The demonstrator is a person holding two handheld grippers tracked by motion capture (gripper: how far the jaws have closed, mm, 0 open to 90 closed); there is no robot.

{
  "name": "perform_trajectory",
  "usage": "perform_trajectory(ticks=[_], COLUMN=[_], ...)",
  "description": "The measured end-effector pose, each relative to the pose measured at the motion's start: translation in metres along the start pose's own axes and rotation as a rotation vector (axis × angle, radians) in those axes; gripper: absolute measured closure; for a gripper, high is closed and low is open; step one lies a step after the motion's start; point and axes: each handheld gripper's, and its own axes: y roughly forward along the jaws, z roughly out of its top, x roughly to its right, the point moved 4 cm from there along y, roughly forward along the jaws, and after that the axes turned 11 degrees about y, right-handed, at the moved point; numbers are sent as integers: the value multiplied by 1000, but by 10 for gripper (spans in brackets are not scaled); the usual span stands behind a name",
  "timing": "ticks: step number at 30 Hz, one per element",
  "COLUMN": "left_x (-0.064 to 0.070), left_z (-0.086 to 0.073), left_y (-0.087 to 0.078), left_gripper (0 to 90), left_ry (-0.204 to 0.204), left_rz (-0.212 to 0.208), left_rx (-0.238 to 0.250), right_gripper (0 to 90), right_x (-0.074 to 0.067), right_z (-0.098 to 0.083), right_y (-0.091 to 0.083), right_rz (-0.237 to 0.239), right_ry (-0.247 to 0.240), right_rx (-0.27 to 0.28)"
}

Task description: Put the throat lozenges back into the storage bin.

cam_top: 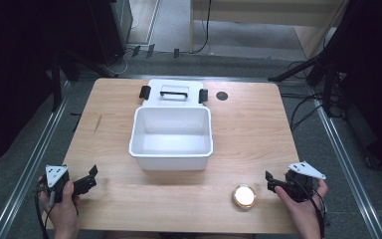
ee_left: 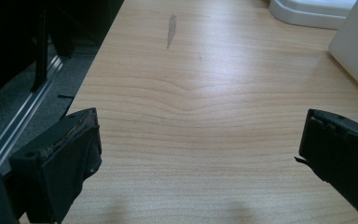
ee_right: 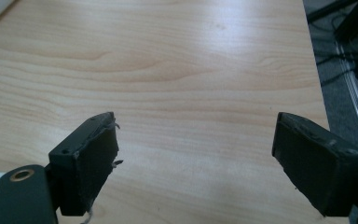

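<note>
- Nothing had been picked up: both tools rested near the worktop's (cam_top: 258, 129) front edge, and the work looked to be at its very start.
- The left tool (cam_top: 90, 178), at the lower left of the high view, had its jaws spread wide with bare wood between them.
- The right tool (cam_top: 271, 181), at the lower right, was also spread and gripped nothing.
- The small round tin (cam_top: 244, 196) lay just beside the right tool, near the front edge.
- The open white tub (cam_top: 171, 149) stood in the middle, its lid (cam_top: 174, 92) flat behind it.
- I judged the next move was for the right tool to swing over and pinch the tin.
- There was open wood on both sides of the tub; the tin's closeness to the edge left little room.
</note>
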Motion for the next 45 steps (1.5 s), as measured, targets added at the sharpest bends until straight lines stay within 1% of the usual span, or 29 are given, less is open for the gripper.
perform_trajectory(ticks=[2,4,5,7,11,15,16,18,19,23,25,27,29,32,34,37,38,39,40,45], left_x=[0,0,1,1,1,1,0,0,0,1,1,2,2,2,2,2,2,2,2,2], left_z=[0,0,0,0,0,0,0,0,0,0,0,0,0,0,0,0,0,0,0,0], left_y=[0,0,0,1,1,1,1,1,1,2,2,2,2,2,2,2,2,2,2,3], left_gripper=[0,0,0,0,0,0,0,0,0,0,0,0,0,0,0,0,0,0,0,0], left_ry=[4,4,5,6,5,5,5,5,5,8,5,6,6,7,7,7,7,7,6,6], left_rz=[-2,-3,-3,-3,-1,-4,-5,-8,-8,-9,-15,-15,-17,-15,-16,-15,-15,-15,-15,-15], left_rx=[-3,-6,-7,-7,-10,-13,-14,-14,-15,-16,-18,-18,-19,-20,-21,-22,-22,-22,-23,-23], right_gripper=[144,144,144,144,144,144,144,144,142,139,139,137,136,136,132,101,101,90,85,79], right_x=[-1,-4,-7,-12,-25,-38,-40,-47,-51,-64,-69,-76,-81,-87,-91,-96,-96,-99,-99,-101], right_z=[2,3,3,2,2,-2,-2,-4,-5,-8,-10,-12,-15,-19,-22,-26,-26,-29,-30,-35], right_y=[-3,-5,-7,-8,-11,-13,-14,-15,-16,-18,-17,-17,-16,-14,-11,-7,-7,-4,-3,4], right_rz=[-22,-16,-6,8,3,10,10,19,27,48,62,108,135,125,128,132,132,124,117,80], right_ry=[-15,-40,-63,-94,-140,-196,-207,-219,-235,-263,-279,-292,-302,-317,-320,-312,-312,-313,-316,-312], right_rx=[-55,-104,-140,-186,-281,-360,-373,-405,-423,-467,-474,-490,-510,-537,-555,-588,-588,-609,-617,-647])
